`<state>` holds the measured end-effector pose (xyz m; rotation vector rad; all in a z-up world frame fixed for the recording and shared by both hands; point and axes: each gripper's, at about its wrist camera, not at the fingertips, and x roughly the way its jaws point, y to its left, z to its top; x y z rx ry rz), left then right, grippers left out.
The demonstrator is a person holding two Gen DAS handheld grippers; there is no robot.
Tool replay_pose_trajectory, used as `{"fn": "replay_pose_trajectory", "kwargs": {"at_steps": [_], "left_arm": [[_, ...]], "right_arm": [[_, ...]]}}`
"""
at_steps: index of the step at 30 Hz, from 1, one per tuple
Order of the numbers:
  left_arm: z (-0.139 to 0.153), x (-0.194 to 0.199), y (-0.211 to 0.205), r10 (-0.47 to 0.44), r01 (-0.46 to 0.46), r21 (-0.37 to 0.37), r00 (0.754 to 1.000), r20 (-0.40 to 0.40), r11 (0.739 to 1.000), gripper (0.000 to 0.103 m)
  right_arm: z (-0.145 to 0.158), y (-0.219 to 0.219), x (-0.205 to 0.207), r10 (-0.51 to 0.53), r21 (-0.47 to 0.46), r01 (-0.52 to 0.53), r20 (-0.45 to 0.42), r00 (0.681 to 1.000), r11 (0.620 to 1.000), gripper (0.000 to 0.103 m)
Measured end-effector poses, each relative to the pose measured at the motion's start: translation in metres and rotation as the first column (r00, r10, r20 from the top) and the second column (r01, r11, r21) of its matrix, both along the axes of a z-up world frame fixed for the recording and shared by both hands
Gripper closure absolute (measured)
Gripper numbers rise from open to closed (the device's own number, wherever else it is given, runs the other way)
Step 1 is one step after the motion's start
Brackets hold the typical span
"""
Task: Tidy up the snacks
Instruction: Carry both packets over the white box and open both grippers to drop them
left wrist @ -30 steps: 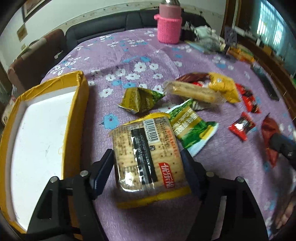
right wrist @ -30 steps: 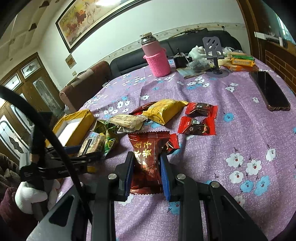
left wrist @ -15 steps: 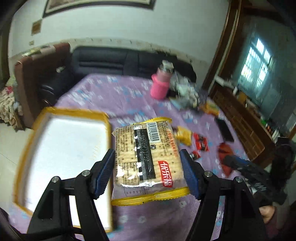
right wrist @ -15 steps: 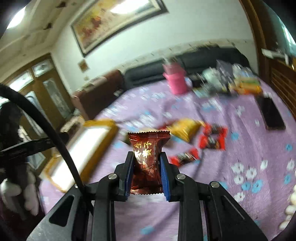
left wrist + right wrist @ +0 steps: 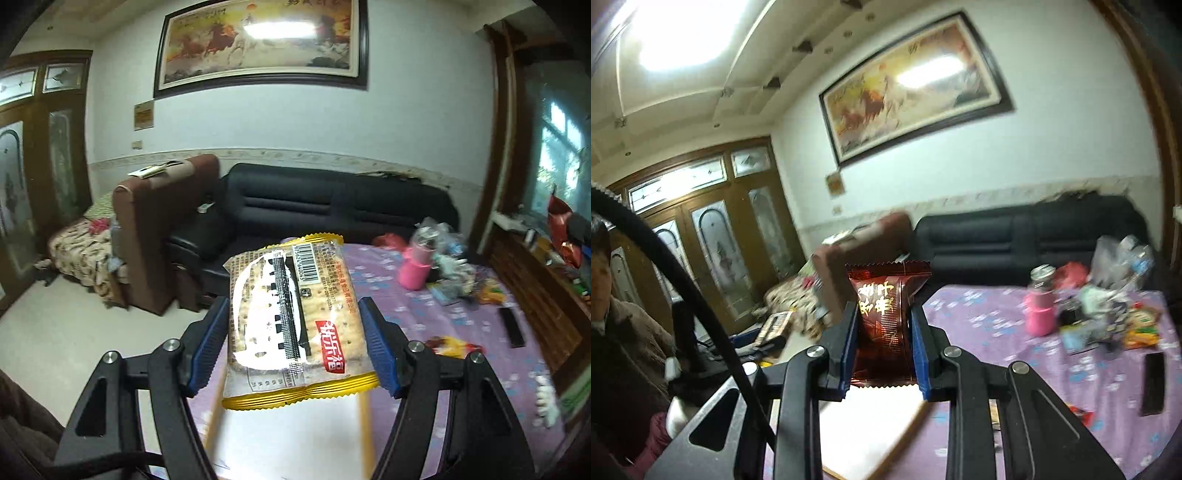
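Both grippers risen from table level since a second ago. Left gripper [image 5: 295,347]: jaws wide, clamped on cracker packet [image 5: 295,325], held over yellow-rimmed tray [image 5: 364,424]. Right gripper [image 5: 884,347]: jaws narrow, pinching brown candy wrapper [image 5: 882,314] above purple floral tablecloth [image 5: 1015,317].

The cracker packet [image 5: 295,325] covers the far edge of the yellow-rimmed box [image 5: 364,417], whose near part runs off the picture at six o'clock. Toward three o'clock on the purple tablecloth [image 5: 443,317], the pink bottle [image 5: 415,271] and the heap of bags [image 5: 448,258] beside it are smeared by blur, too soft to tell apart. In the right wrist view the brown snack packet [image 5: 884,325] hides the box's far rim, and the clutter [image 5: 1108,314] at three o'clock is equally blurred.
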<state>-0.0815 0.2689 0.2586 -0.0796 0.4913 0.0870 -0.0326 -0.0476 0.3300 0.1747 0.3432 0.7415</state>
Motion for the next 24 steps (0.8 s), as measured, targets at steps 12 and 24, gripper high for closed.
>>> {"fn": "replay_pose_trajectory", "kwargs": {"at_steps": [12, 24], "left_arm": [[-0.168, 0.095, 0.045, 0.056, -0.088, -0.088, 0.946, -0.319, 0.992, 0.032], [-0.199, 0.118, 0.042, 0.082, -0.128, -0.077, 0.897, -0.435, 0.989, 0.035]], "right_arm": [[-0.202, 0.178, 0.101, 0.066, -0.232, -0.162, -0.374, 0.925, 0.959, 0.077], [-0.274, 0.21, 0.116, 0.04, -0.316, -0.22, -0.489, 0.871, 0.923, 0.077]]}}
